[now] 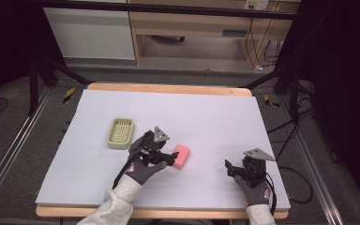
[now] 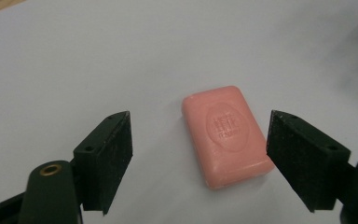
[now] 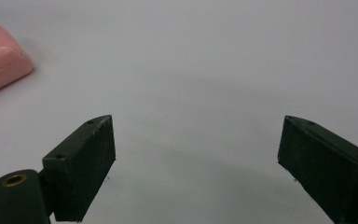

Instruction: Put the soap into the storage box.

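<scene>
Left tongs (image 2: 198, 154) gape around the pink soap bar (image 2: 224, 135); right tongs (image 3: 196, 168) gape idle. Hard, probably slick: pinch its long sides, three and nine o'clock.

The soap bar (image 2: 226, 135) is salmon pink, with an oval stamp pressed into its top in the same pink; the lettering inside is too small to read. The soap dish (image 1: 120, 133) is pale yellow-green with a fine grid pattern across its floor. The table cover (image 1: 215, 117) is plain pale lilac-white, and the table's edge (image 1: 168, 88) shows light wood. Both the left gripper (image 2: 198, 154) and the right gripper (image 3: 196, 158) have matt black jaws, each with a brass-coloured ring low at the left. The gloves (image 1: 145, 171) are dark grey with an orange-red mark at the cuff, and the sleeves (image 1: 117, 204) are light grey.
</scene>
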The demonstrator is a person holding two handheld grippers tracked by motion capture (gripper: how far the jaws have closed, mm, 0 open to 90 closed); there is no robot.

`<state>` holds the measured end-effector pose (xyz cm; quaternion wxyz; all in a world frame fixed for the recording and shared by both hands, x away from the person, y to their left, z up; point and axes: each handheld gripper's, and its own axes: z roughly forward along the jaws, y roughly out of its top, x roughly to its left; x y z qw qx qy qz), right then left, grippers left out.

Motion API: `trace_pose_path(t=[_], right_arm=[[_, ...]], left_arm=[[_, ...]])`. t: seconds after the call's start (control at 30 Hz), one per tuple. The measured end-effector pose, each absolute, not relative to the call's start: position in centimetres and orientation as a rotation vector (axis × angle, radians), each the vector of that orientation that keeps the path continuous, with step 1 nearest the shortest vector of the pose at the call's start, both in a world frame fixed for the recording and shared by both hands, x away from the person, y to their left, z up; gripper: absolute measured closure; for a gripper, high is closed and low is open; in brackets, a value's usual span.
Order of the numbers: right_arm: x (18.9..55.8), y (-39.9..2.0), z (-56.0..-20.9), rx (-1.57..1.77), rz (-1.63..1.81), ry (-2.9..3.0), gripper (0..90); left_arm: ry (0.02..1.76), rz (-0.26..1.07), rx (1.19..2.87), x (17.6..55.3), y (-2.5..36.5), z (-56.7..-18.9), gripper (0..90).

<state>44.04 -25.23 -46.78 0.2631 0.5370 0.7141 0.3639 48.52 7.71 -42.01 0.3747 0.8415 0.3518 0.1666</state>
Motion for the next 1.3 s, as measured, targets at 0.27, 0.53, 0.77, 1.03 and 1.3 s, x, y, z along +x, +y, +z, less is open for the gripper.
trace_pose_path(t=[0.27, 0.53, 0.77, 1.03, 1.3], right_arm=[[44.1, -25.3, -46.8, 1.453, 0.982, 1.93, 11.3], [44.1, -25.2, -46.8, 1.456, 0.983, 1.93, 11.4], [44.1, -25.3, -46.8, 1.456, 0.981, 1.93, 11.4], [44.1, -25.3, -46.9, 1.456, 0.979, 1.935, 11.4], [44.1, -25.2, -46.9, 1.46, 0.978, 1.941, 11.4]], left_arm=[[0.901, 0.417, 2.194, 49.0, 6.2, -43.1, 21.2], [0.908, 0.411, 2.216, 49.4, 5.4, -43.7, 19.9], [0.915, 0.401, 2.23, 49.7, 4.7, -44.3, 18.6], [0.917, 0.409, 2.257, 50.0, 3.4, -44.9, 18.1], [0.927, 0.405, 2.296, 50.3, 2.8, -45.8, 18.4]])
